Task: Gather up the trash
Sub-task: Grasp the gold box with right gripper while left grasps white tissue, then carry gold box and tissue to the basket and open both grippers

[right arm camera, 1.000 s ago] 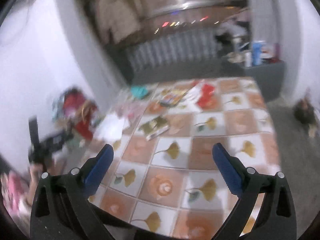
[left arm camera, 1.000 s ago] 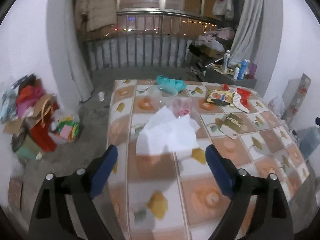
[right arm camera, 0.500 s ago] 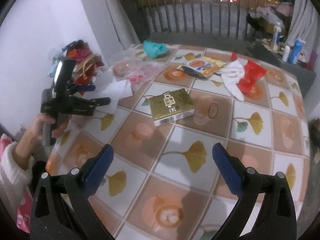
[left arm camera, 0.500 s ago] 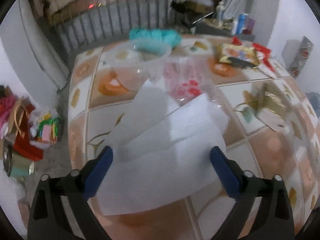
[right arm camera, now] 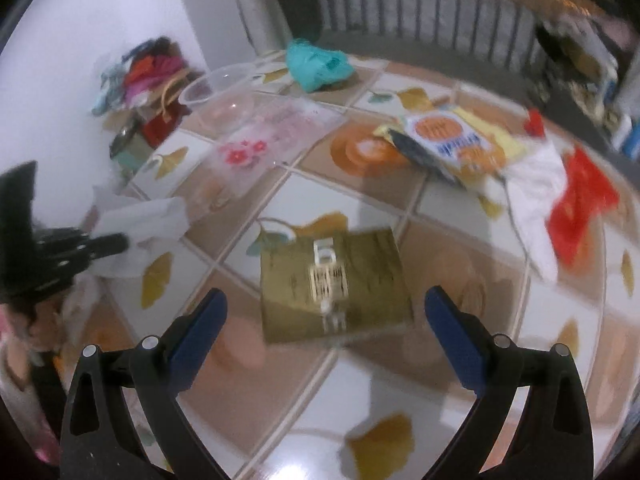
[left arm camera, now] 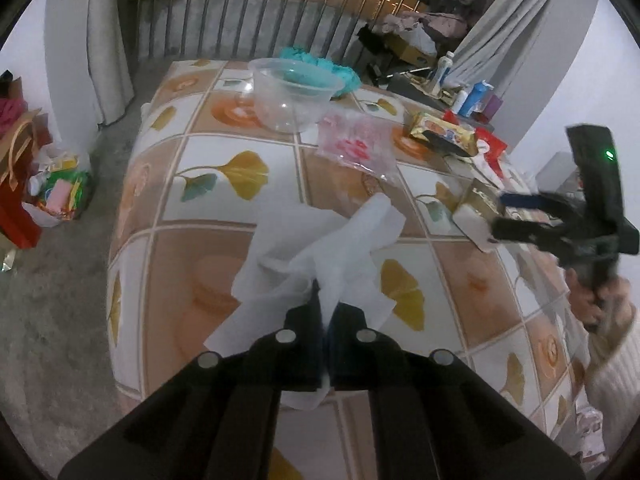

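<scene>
Left gripper [left arm camera: 325, 312]: angled steeply down at the table [left arm camera: 208, 264], jaws just closed and now pinched tight on the white tissue [left arm camera: 320, 256]. The tissue is bunched between the pads, its loose folds spread on the tablecloth ahead of the fingers, near the table's left edge. In the right wrist view the same gripper [right arm camera: 120, 242] enters from the left with the tissue [right arm camera: 148, 220] at its tip.

Right gripper [right arm camera: 326, 312]: pitched down over the table, jaws wide, nothing between them. A gold box [right arm camera: 334, 280] lies flat on the table directly ahead, framed between the blue pads [right arm camera: 200, 332] but not touched. In the left wrist view this gripper [left arm camera: 520, 220] is held above the box [left arm camera: 476, 208], with the person's hand [left arm camera: 600, 300] gripping the handle and a pale sleeve [left arm camera: 616, 368] below.

Other litter farther back: clear bowl [left arm camera: 292, 92], floral bag [left arm camera: 356, 144], snack packet [right arm camera: 452, 140], red wrapper [right arm camera: 580, 200].
</scene>
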Demonstrator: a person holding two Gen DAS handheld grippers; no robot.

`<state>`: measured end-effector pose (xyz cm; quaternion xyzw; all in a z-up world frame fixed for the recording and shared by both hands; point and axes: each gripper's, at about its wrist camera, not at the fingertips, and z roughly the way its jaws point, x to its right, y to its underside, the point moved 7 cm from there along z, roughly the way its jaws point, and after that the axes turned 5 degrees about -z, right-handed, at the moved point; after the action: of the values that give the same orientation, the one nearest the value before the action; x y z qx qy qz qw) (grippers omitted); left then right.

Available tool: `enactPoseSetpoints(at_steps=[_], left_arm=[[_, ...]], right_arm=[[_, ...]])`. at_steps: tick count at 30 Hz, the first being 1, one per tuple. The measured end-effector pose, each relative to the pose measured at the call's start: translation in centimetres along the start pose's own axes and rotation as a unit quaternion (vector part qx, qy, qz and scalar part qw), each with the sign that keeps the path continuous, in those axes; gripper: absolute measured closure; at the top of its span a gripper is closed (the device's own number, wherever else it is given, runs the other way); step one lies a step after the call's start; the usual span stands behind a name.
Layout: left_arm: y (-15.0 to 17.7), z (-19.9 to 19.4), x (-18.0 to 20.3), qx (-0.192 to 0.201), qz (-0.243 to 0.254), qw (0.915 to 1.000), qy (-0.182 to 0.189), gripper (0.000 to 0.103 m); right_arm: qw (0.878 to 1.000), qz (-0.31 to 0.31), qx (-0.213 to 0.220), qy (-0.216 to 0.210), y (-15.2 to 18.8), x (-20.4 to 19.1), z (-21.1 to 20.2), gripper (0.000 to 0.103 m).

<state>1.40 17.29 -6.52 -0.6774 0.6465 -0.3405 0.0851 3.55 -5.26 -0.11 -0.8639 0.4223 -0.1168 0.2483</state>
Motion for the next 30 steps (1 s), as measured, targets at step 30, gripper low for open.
enactPoseSetpoints(at_steps=[30], left_arm=[[6.9,-12.4,25.8,0.088,0.088,0.949,0.29,0.101]], right_arm=[[0.909,0.38,0.121,0.123,35.9,9.4,-30.7,0.031]])
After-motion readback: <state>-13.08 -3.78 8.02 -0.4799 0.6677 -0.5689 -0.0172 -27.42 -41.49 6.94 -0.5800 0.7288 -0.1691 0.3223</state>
